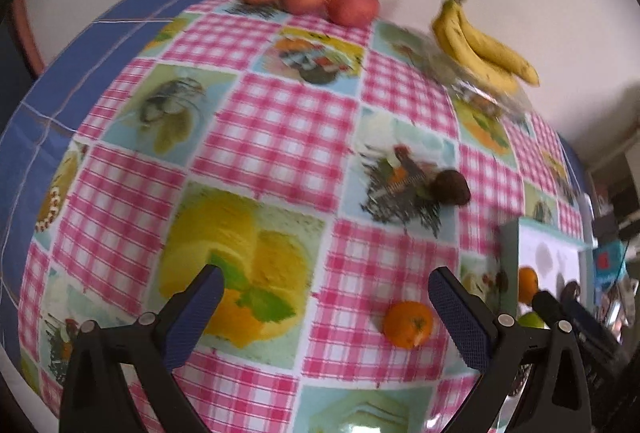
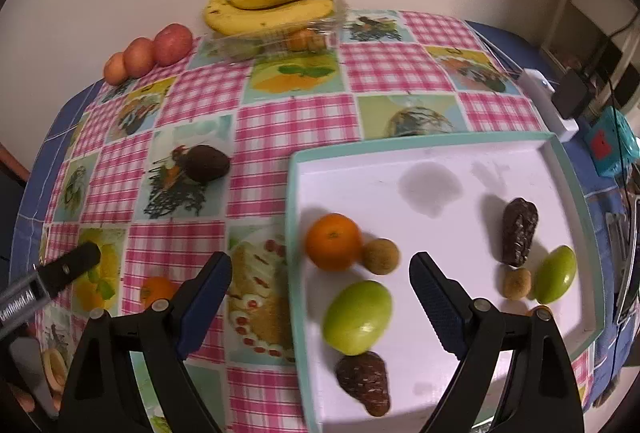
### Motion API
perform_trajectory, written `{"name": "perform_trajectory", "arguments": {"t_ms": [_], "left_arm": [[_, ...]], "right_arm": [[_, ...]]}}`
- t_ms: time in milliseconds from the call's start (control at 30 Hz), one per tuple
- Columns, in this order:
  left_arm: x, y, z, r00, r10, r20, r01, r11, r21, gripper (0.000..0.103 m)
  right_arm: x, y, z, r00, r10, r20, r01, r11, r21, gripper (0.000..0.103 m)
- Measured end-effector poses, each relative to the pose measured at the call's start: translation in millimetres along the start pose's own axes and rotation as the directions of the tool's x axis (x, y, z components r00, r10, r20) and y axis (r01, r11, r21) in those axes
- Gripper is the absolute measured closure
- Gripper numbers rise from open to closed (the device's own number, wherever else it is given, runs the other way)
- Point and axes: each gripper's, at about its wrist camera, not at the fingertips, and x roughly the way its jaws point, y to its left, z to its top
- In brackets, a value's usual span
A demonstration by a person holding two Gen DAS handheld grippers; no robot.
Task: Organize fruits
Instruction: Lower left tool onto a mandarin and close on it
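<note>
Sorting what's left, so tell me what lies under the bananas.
The bananas rest on a clear plastic container. Through it, an orange fruit shows; the rest of its contents are blurred by the plastic and hidden by the bananas.

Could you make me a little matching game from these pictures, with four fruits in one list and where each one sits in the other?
Fruits:
1. bananas
2. three apples
3. green fruit
4. dark brown fruit

Places:
A. in a row at the far left edge of the table
B. alone on the tablecloth, left of the tray
C. on a clear plastic box by the wall
D. on the tray, beside an orange

Pairs: 1-C, 2-A, 3-D, 4-B
</note>
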Motion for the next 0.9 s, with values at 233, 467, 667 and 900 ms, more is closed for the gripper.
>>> {"name": "perform_trajectory", "arguments": {"t_ms": [233,467,667,900], "left_arm": [[18.9,-23.6,-13.3,0.997,0.003,-0.081,0.003,0.997,0.073,0.000],[25.4,-51.0,-24.1,0.994,-0.020,-0.104,0.034,0.990,0.134,0.012],[35.9,-70.8,-32.7,0.988,-0.045,-0.147,0.068,0.986,0.151,0.030],[40.1,-77.0,-35.9,0.987,-0.025,-0.156,0.051,0.985,0.164,0.051]], "right_arm": [[0.8,-18.4,0.3,1.000,-0.017,-0.014,0.017,0.999,0.027,0.012],[1.3,-27.1,-0.2,1.000,-0.022,-0.018,0.022,0.999,0.038,0.012],[0.6,-31.7,-0.7,1.000,-0.026,-0.017,0.027,0.999,0.044,0.012],[-0.2,-30.5,-0.4,1.000,-0.020,-0.016,0.021,0.999,0.040,0.012]]}}
